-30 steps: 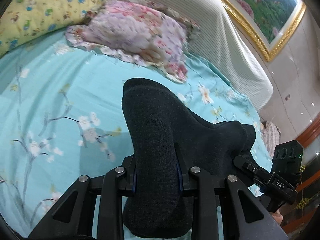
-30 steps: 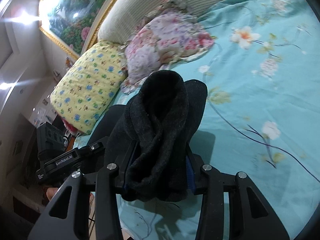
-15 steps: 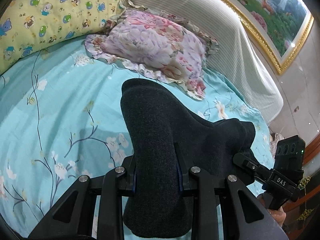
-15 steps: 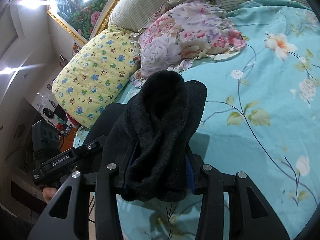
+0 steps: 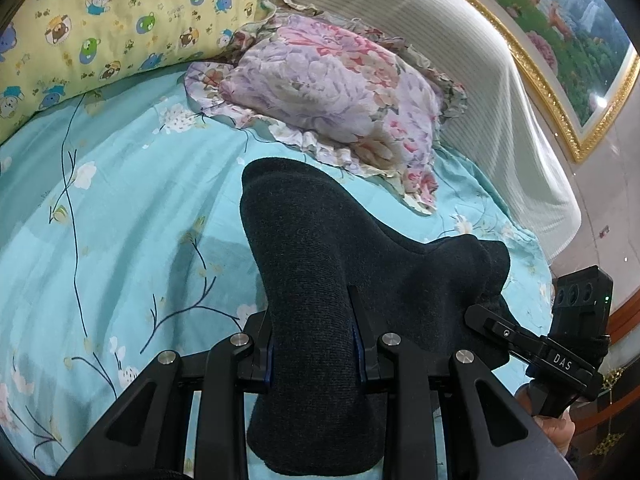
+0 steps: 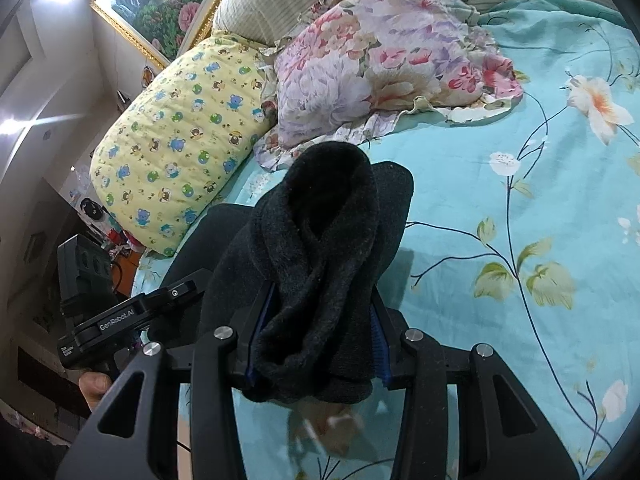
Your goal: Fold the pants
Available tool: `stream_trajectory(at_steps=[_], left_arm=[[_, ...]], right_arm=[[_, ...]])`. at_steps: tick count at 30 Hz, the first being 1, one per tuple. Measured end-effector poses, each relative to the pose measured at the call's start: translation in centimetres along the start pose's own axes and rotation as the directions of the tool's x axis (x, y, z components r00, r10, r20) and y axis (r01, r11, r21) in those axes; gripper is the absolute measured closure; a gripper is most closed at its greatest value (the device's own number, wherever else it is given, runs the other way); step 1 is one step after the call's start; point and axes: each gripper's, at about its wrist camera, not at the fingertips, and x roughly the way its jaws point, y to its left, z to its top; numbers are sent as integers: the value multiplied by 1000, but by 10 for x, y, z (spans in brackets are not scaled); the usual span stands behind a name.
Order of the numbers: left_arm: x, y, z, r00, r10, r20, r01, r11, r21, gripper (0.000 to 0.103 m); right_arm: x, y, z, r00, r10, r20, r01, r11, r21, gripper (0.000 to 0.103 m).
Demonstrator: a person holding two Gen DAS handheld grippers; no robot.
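The dark knit pants [image 5: 320, 264] hang bunched between both grippers above the turquoise floral bedsheet [image 5: 120, 208]. My left gripper [image 5: 314, 344] is shut on one bundle of the fabric. My right gripper [image 6: 316, 332] is shut on another thick fold of the pants [image 6: 328, 240], whose fuzzy inner side shows. The right gripper also shows in the left wrist view [image 5: 552, 356] at the lower right, and the left gripper shows in the right wrist view [image 6: 120, 320] at the lower left. The fabric hides the fingertips.
A pink floral pillow [image 5: 336, 88] and a yellow cartoon-print pillow [image 5: 100, 28] lie at the head of the bed against a striped headboard [image 5: 480, 92]. A gold-framed painting [image 5: 560, 32] hangs on the wall. The bed edge is near the hands.
Both grippers have moved toward the head of the bed with the pants held; the pillows now look closer and larger. The grip on the fabric is unchanged.
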Motion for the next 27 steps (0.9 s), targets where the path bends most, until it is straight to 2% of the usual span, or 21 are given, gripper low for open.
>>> stream_trajectory(at_steps=[6, 11, 17, 19, 25, 27], left_arm=[[17, 9, 1, 999, 28, -28, -28, 1000, -5, 74], [25, 16, -4, 998, 39, -40, -40, 999, -7, 69], [29, 19, -7, 998, 44, -42, -44, 999, -2, 64], [29, 20, -8, 998, 52, -40, -52, 999, -8, 55], [22, 24, -10, 998, 65, -26, -66, 998, -15, 41], [19, 25, -11, 997, 72, -24, -72, 997, -9, 37]], right_arm=[[18, -6, 5, 999, -20, -27, 19, 1000, -7, 58], [29, -14, 2, 998, -40, -51, 39, 999, -6, 52], [34, -23, -3, 997, -36, -62, 36, 999, 7, 51], [35, -25, -3, 998, -32, -62, 33, 999, 12, 50], [34, -27, -4, 997, -40, -64, 42, 999, 28, 39], [32, -27, -4, 997, -46, -61, 49, 998, 36, 31]])
